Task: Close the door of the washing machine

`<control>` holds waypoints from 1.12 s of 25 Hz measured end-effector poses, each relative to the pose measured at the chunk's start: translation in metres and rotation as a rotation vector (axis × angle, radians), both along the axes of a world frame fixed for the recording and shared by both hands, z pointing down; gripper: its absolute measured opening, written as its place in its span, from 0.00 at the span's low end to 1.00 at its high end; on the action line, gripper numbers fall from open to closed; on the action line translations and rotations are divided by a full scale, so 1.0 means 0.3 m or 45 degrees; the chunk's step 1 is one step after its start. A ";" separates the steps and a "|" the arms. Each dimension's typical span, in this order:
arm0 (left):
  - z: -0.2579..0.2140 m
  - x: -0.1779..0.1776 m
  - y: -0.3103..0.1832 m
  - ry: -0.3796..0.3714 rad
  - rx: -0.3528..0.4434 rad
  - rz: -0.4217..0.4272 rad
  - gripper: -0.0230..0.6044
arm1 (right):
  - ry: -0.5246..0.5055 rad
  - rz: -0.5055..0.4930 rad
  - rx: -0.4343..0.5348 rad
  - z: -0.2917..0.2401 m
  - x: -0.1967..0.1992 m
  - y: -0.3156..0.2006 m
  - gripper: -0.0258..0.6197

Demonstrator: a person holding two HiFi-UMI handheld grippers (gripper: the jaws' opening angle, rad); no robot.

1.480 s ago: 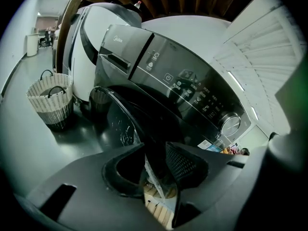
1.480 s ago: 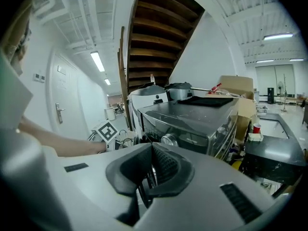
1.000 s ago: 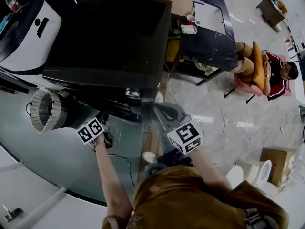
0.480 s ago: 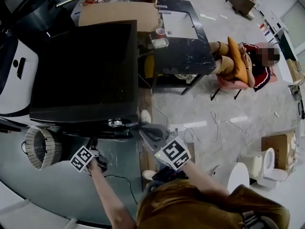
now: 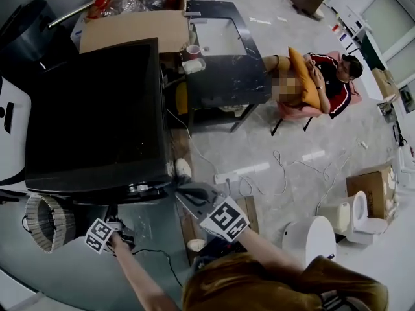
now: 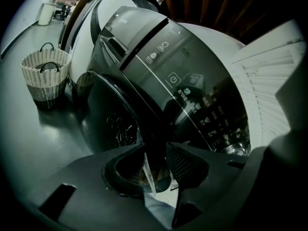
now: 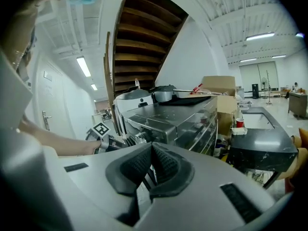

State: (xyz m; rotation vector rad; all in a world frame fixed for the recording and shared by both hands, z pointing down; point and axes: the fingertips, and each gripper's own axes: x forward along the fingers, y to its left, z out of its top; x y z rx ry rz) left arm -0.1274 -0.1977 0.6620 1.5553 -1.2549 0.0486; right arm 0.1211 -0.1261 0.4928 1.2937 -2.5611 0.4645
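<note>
- The left gripper [image 6: 156, 166] is held low at the near-left front of the washing machine [image 5: 97, 115], the bare forearm [image 5: 139, 277] reaching forward and left from the person's body.
- Its jaws are clenched on the dark edge of the door [image 6: 113, 124], which fills the gap between the two ribbed pads.
- The door – a round, dark glass pane with a thick rim – stands swung out from the machine's front, just left of the control panel [image 6: 202, 105] with its white icons.
- The right gripper [image 7: 150, 160] hangs in front of the person's chest, near the machine's near-right corner and apart from the machine; its nose points up and left toward that corner.
- Its pads are pressed together with nothing between them.
- In the right gripper view the left gripper's marker cube [image 7: 100, 128] shows at the machine's front, with the forearm behind it.
- A wicker basket [image 6: 45, 73] stands on the grey floor to the left of the door, near it but not touching.
- A big cardboard box [image 5: 133, 24] sits on the far side of the machine.
- To the right of the machine stands a black table [image 5: 227, 50] with a red cup [image 5: 193, 49] on its corner.
- Further right a person [image 5: 327, 76] sits in a pink chair – well apart from the machine.
- White cables [image 5: 259, 170] trail over the floor between table and grippers; a white toilet [image 5: 360, 212] and a small cardboard box [image 5: 369, 185] stand at the near right.
</note>
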 end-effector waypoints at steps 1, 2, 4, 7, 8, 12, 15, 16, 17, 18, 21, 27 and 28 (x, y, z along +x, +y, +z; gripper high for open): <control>0.000 -0.001 -0.002 0.003 0.012 -0.021 0.29 | 0.011 0.011 -0.001 0.003 0.009 -0.006 0.06; 0.000 0.001 -0.005 0.007 0.023 -0.035 0.29 | 0.029 0.021 0.003 0.006 0.016 -0.012 0.06; 0.000 0.005 -0.010 0.012 0.036 -0.040 0.29 | 0.075 0.039 0.012 0.013 0.025 -0.020 0.06; 0.000 0.001 -0.008 0.006 0.061 -0.035 0.30 | 0.106 0.062 0.018 0.015 0.025 -0.022 0.06; 0.001 -0.001 -0.008 0.005 0.075 -0.037 0.30 | 0.112 0.066 0.024 0.013 0.024 -0.022 0.06; 0.000 0.003 -0.013 0.029 0.089 -0.034 0.30 | 0.143 0.071 0.061 -0.020 0.019 -0.016 0.06; -0.029 -0.021 0.022 -0.006 0.110 -0.033 0.30 | 0.143 0.072 0.073 -0.048 0.011 0.010 0.06; -0.043 -0.038 0.038 -0.051 0.134 -0.039 0.30 | 0.142 0.074 0.070 -0.052 0.011 0.022 0.06; -0.058 -0.052 0.048 -0.095 0.162 -0.044 0.30 | 0.146 0.077 0.071 -0.055 0.011 0.028 0.06; -0.075 -0.061 0.050 -0.125 0.191 -0.045 0.31 | 0.157 0.080 0.077 -0.059 0.011 0.029 0.06; -0.129 -0.078 0.078 -0.179 0.264 -0.041 0.33 | 0.203 0.071 0.112 -0.069 -0.007 0.044 0.06; -0.262 -0.047 0.155 -0.378 0.426 0.070 0.28 | 0.257 0.074 0.189 -0.105 -0.018 0.082 0.06; -0.290 -0.032 0.167 -0.403 0.457 0.089 0.27 | 0.258 0.082 0.198 -0.115 -0.016 0.086 0.06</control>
